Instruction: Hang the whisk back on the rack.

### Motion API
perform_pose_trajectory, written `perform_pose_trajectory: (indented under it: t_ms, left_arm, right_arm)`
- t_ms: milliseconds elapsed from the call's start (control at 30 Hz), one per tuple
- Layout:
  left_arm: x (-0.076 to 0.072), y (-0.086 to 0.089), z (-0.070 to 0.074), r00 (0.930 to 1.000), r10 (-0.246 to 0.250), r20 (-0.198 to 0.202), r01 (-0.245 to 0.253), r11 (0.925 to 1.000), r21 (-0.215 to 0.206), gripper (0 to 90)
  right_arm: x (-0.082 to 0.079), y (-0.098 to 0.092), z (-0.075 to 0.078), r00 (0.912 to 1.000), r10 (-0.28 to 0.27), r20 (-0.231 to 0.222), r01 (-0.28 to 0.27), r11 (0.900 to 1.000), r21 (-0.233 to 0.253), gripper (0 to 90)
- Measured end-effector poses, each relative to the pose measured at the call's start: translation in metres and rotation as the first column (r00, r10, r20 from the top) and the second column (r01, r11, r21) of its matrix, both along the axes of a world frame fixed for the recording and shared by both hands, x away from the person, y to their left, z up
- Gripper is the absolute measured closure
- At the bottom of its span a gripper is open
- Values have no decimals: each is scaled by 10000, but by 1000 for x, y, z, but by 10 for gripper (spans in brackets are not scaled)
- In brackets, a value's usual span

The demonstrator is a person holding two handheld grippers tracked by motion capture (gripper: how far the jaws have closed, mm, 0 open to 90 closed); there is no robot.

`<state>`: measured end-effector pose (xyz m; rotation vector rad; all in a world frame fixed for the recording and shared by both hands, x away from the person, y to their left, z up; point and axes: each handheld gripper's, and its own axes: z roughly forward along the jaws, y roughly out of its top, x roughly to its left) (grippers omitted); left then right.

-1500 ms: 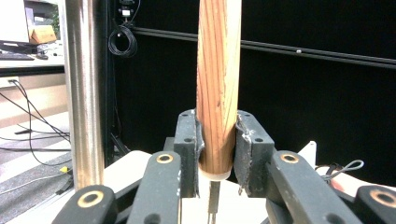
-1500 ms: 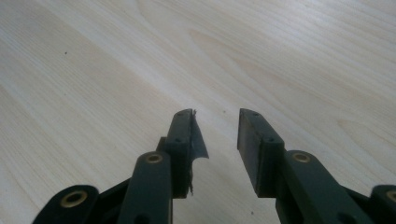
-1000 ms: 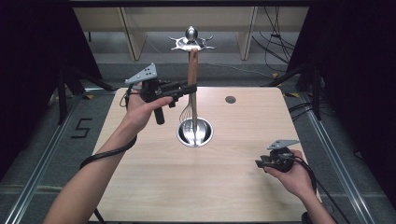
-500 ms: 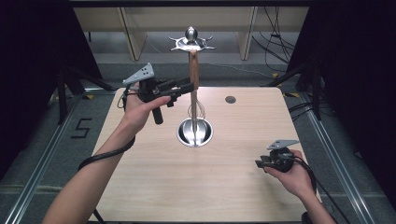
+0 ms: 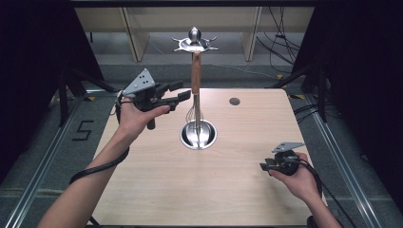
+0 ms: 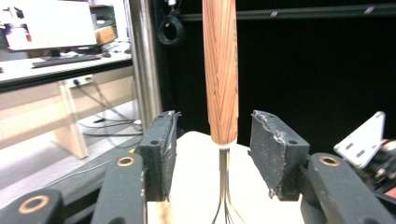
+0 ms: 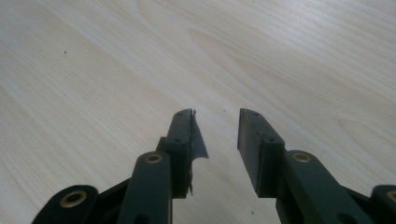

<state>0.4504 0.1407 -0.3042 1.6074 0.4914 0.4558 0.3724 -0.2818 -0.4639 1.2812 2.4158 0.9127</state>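
Reaching for the whisk (image 5: 195, 107) that hangs on the metal stand (image 5: 196, 45) above the table (image 5: 157, 190), we keep the wooden handle (image 6: 220, 70) centred between the 2 jaws and should close slowly on the wood, not on the thin wires. The left gripper (image 6: 212, 154) is wide open around the handle, touching nothing. The right gripper (image 7: 217, 140) rests half open over the bare table, holding nothing.
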Motion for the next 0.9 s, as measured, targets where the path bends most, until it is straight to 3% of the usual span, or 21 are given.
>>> perform_pose_trajectory:
  t_ms: [100, 167, 267, 300, 467, 567, 600, 633, 667, 700, 733, 867, 900]
  left_arm:
    - [-5, 3, 0, 9999, 153, 71, -154, 9996, 226, 472]
    - [-8, 4, -1, 9997, 250, 25, -251, 9992, 300, 450]
    - [-14, 7, -1, 9991, 419, 6, -418, 9979, 498, 416]
    - [-17, 7, -1, 9988, 494, 10, -494, 9974, 533, 406]
    - [-30, 13, -4, 9968, 797, -104, -788, 9944, 702, 354]
    - [-39, 19, -8, 9934, 1140, -108, -1126, 9897, 881, 316]
    - [-43, 22, -10, 9907, 1361, -3, -1353, 9857, 1009, 303]
    - [-46, 24, -11, 9897, 1434, -3, -1426, 9842, 1052, 293]
    - [-48, 26, -14, 9886, 1506, -50, -1492, 9830, 1075, 287]
    - [-51, 28, -16, 9873, 1585, -83, -1566, 9816, 1096, 285]
    - [-55, 31, -19, 9860, 1664, -68, -1645, 9794, 1170, 285]
    - [-66, 40, -29, 9809, 1944, -21, -1921, 9708, 1438, 280]
    - [-68, 42, -32, 9795, 2013, -2, -1990, 9685, 1495, 279]
  right_arm:
    - [-1, 1, 0, 9999, -91, -59, 91, 10000, 21, 663]
    - [1, -1, -1, 9996, 111, 244, -108, 9999, -129, 662]
    - [1, -1, -1, 9997, 84, 249, -81, 9999, -123, 659]
    - [-1, -1, 0, 10000, -44, -5, 44, 10000, -73, 657]
    - [0, -1, -1, 10000, 51, 73, -50, 9999, -113, 638]
    - [-2, 0, 1, 9996, -241, -171, 242, 9997, 81, 626]
    - [-2, -1, 3, 9991, -162, -385, 159, 9998, -87, 619]
    - [-1, 0, 0, 9997, -216, -81, 217, 9997, 131, 609]
    - [-1, 0, -1, 9997, -251, -56, 252, 9995, 182, 602]
    - [-1, 0, 0, 9996, -263, -103, 264, 9995, 163, 599]
    - [0, -1, -2, 9999, -61, 144, 61, 10000, -12, 595]
    - [0, 0, -2, 9998, -67, 164, 66, 10000, 68, 579]
    - [-1, 0, -1, 9997, -230, -42, 231, 9995, 223, 578]
